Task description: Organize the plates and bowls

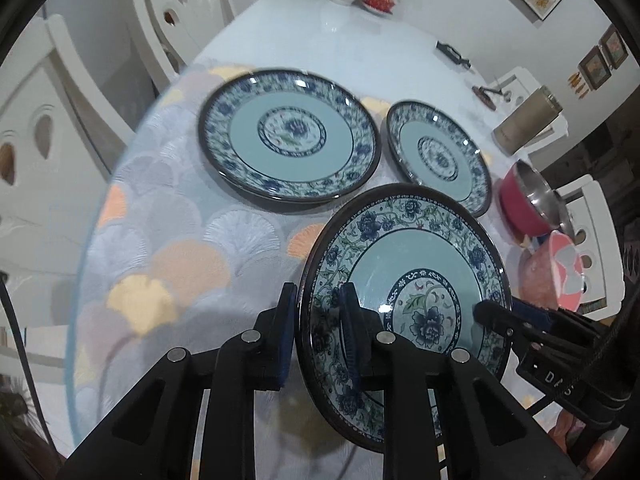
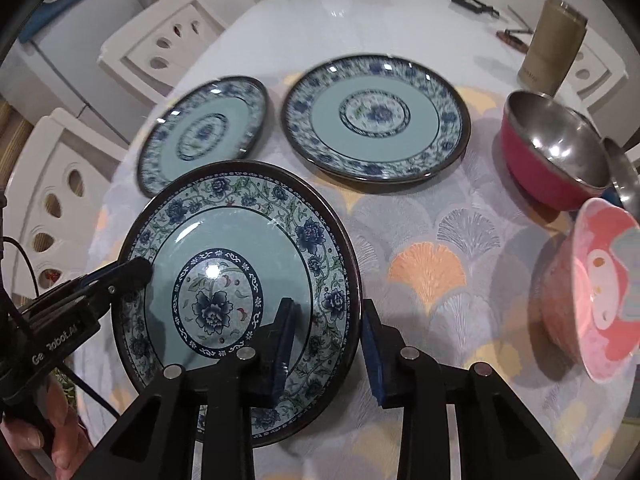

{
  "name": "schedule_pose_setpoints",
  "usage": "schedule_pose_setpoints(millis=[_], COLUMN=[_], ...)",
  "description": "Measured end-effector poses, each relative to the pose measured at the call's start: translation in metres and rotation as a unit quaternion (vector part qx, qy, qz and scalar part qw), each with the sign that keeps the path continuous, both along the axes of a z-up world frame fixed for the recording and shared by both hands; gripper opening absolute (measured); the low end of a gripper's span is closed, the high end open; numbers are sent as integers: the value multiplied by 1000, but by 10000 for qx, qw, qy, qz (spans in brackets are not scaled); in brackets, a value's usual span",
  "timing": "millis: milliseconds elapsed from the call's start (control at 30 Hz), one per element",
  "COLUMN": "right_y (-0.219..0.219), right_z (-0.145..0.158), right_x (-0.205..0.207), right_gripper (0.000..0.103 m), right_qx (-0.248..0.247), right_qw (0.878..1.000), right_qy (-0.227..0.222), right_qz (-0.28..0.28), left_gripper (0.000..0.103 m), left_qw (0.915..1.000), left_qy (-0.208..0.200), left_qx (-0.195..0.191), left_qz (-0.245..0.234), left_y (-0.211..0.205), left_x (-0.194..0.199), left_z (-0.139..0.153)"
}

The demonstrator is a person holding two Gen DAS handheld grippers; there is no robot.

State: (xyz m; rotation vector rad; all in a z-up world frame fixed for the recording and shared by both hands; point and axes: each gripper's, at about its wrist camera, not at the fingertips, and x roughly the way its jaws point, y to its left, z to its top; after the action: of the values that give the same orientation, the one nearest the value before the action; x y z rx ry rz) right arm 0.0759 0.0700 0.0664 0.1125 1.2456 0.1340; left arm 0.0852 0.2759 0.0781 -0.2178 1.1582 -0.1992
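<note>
On the near part of the table [image 2: 460, 240], which carries a fan-patterned cloth, a blue floral plate [image 2: 240, 292] is held between two grippers, tilted, with its near edge low. The left gripper [image 1: 320, 312] is clamped on the plate's left rim: one finger lies behind the rim, the other on the plate face. The right gripper [image 2: 328, 328] straddles the right rim, one finger on the face and one outside the rim; the inner pad rests on the plate, while contact at the outer pad cannot be confirmed from the right wrist view. In the left wrist view, a right finger tip [image 1: 486, 312] sits on the plate near its centre ring. In the right wrist view, a left finger tip [image 2: 136, 270] sits on the left rim.

Farther back on the table, two matching plates lie flat, side by side and just apart: a large plate [image 2: 376, 120] to the right and a smaller plate [image 2: 204, 132] to the left. The held plate overlaps the smaller plate's near edge in both views; contact cannot be determined.

At the right side, a red bowl with a steel interior [image 2: 556, 152] stands on the table. A pink bowl [image 2: 596, 288] stands nearer, tilted on its side, close to the red bowl. A tan cylindrical container [image 2: 554, 52] stands at the far right. White chairs [image 2: 60, 208] stand along the left edge. A hand [image 2: 44, 436] grips the left gripper's handle.
</note>
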Motion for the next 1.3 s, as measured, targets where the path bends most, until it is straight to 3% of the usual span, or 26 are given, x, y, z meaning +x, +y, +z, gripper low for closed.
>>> schedule_pose_setpoints(millis=[200,333,767,1300], right_y=[15,29,45,54], right_z=[31,38,-2,-27], right_x=[-32,-54,-103,-117], right_gripper=[31,31,31,31], right_qx=[7,5,53,39], right_qw=[9996,9990,9981,9960], right_qy=[-250,-315,206,550], right_qz=[143,316,586,697], left_gripper=[18,18,18,18], left_qw=[9994,9989,9982,9958], left_qy=[-279,-267,208,510], left_qx=[98,128,280,264], left_qz=[172,352,493,715], left_y=[13,24,33,43], left_x=[-32,-58,-102,-120], left_z=[27,26,-12,-34])
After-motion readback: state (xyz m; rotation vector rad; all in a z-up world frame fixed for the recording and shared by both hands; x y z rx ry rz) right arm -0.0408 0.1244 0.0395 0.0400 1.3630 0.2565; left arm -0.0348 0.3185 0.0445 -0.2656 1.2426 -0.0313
